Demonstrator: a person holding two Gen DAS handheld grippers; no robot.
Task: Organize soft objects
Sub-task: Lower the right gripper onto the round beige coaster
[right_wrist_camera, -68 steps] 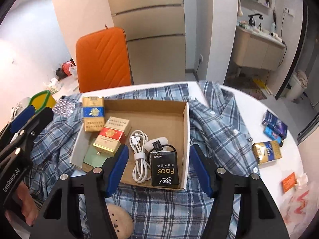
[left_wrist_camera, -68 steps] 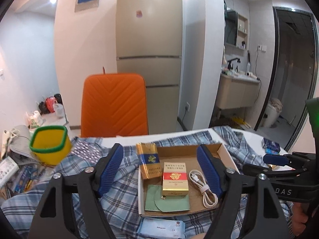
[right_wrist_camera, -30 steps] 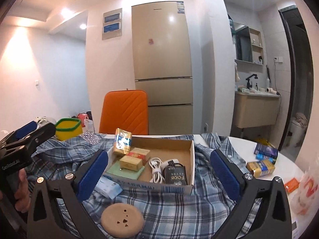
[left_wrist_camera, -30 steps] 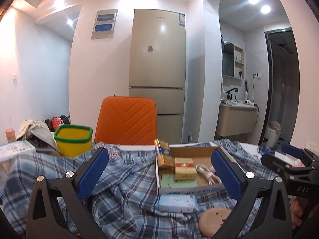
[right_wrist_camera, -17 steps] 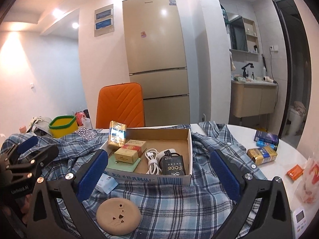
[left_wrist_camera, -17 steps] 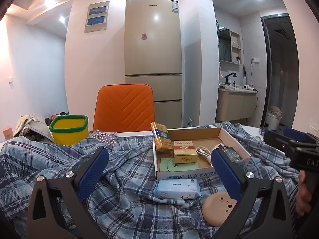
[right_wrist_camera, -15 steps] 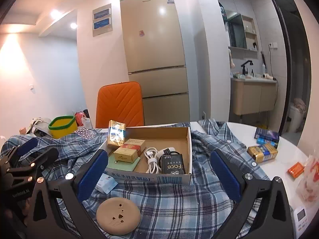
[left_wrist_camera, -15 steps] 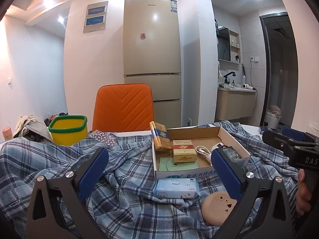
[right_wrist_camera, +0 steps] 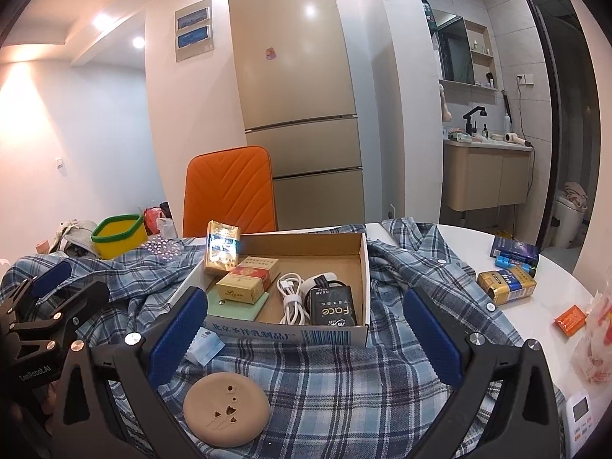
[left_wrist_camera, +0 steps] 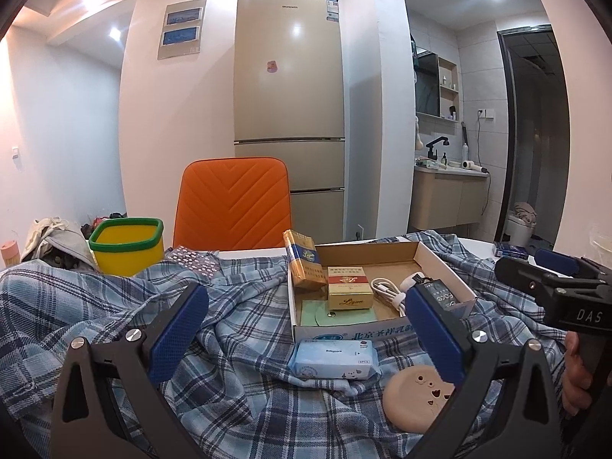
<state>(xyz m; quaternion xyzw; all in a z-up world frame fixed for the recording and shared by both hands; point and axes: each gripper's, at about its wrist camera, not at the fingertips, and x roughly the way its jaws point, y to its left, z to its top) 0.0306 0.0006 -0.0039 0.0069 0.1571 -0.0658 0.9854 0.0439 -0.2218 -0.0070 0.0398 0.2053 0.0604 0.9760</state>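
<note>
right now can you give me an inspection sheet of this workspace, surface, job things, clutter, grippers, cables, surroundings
surface: white round table, mostly covered by cloth
job's things: blue plaid shirt spread rumpled over the table, with a cardboard box sitting on it
clutter: cigarette packs, a green pouch and a black power bank in the box; tissue pack and tan round disc on the shirt in front of it; yellow bin far left; more packs on the bare table, right
grippers: left gripper and right gripper both open, holding nothing, above the shirt
cables: white coiled cable in the box
surroundings: orange chair, fridge, bathroom vanity
</note>
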